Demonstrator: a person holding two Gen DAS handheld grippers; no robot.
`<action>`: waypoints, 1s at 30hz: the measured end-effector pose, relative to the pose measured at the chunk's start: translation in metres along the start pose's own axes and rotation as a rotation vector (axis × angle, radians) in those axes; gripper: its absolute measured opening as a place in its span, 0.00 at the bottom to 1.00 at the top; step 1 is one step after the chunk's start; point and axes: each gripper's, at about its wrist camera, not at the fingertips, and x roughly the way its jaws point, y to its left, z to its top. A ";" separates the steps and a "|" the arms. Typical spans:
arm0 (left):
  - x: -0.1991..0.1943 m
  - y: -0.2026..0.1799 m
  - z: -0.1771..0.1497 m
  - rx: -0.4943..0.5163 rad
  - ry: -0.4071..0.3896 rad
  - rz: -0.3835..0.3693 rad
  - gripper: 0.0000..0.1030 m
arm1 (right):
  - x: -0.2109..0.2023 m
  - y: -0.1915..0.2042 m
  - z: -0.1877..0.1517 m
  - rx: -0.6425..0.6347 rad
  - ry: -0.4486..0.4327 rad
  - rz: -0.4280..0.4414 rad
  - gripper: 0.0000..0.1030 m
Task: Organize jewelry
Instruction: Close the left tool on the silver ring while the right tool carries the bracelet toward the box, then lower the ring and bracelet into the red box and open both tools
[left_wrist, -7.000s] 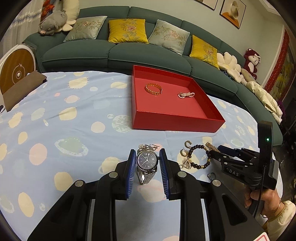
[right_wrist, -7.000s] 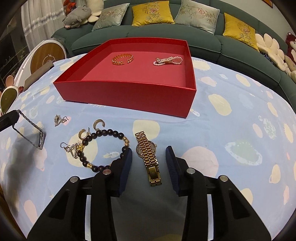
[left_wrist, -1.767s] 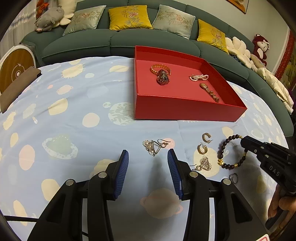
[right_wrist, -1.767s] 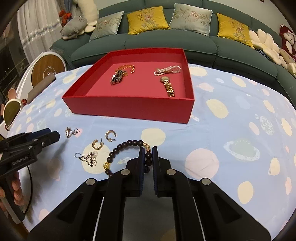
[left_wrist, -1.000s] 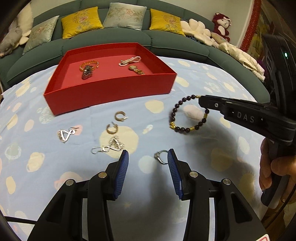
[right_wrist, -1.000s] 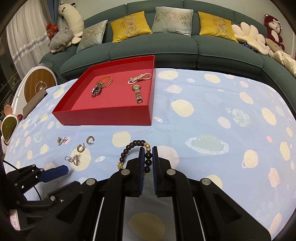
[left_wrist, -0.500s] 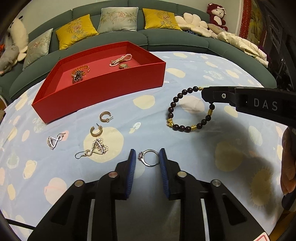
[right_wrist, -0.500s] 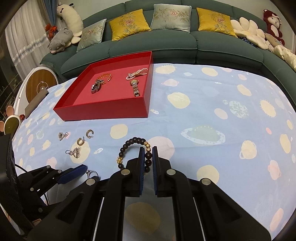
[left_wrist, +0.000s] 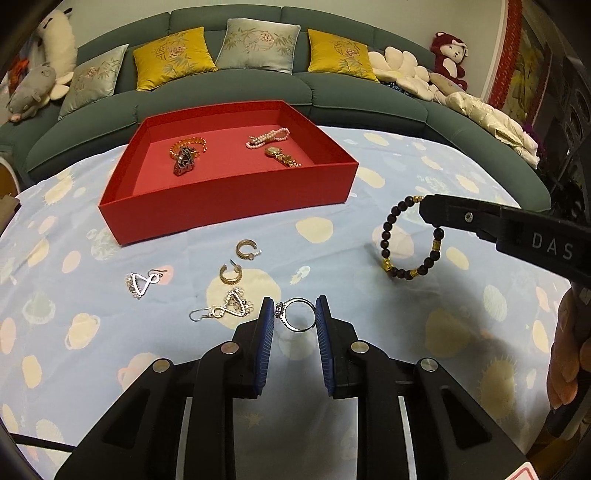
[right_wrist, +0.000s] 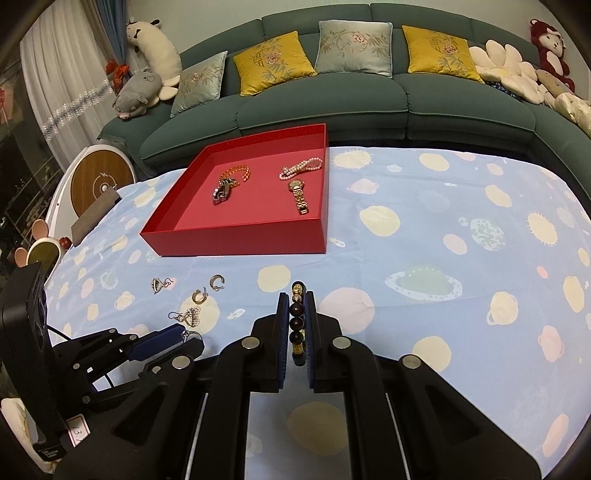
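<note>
Near the bench's front edge, left gripper (left_wrist: 294, 316) jaws clamped the ring (left_wrist: 297, 315), right gripper (right_wrist: 295, 320) jaws clamped the bead bracelet (right_wrist: 297, 318), both presumably bound for the red tray (left_wrist: 236, 195).

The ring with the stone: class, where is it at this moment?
In the left wrist view, the ring sits pinched between the left gripper pads, near the silver dangling earring.

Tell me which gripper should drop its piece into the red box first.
Right, probably. The right gripper is shut on the dark beaded bracelet, which hangs clear of the cloth. The left gripper has the silver ring pinched low over the cloth, and the red box lies ahead of both.
</note>
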 end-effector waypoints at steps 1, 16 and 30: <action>-0.004 0.002 0.002 -0.008 -0.008 0.001 0.19 | -0.001 0.002 0.001 -0.001 -0.005 0.003 0.07; -0.038 0.057 0.067 -0.129 -0.144 0.067 0.19 | -0.013 0.030 0.062 -0.004 -0.131 0.057 0.07; 0.023 0.116 0.124 -0.198 -0.085 0.115 0.19 | 0.067 0.052 0.113 0.034 -0.079 0.145 0.07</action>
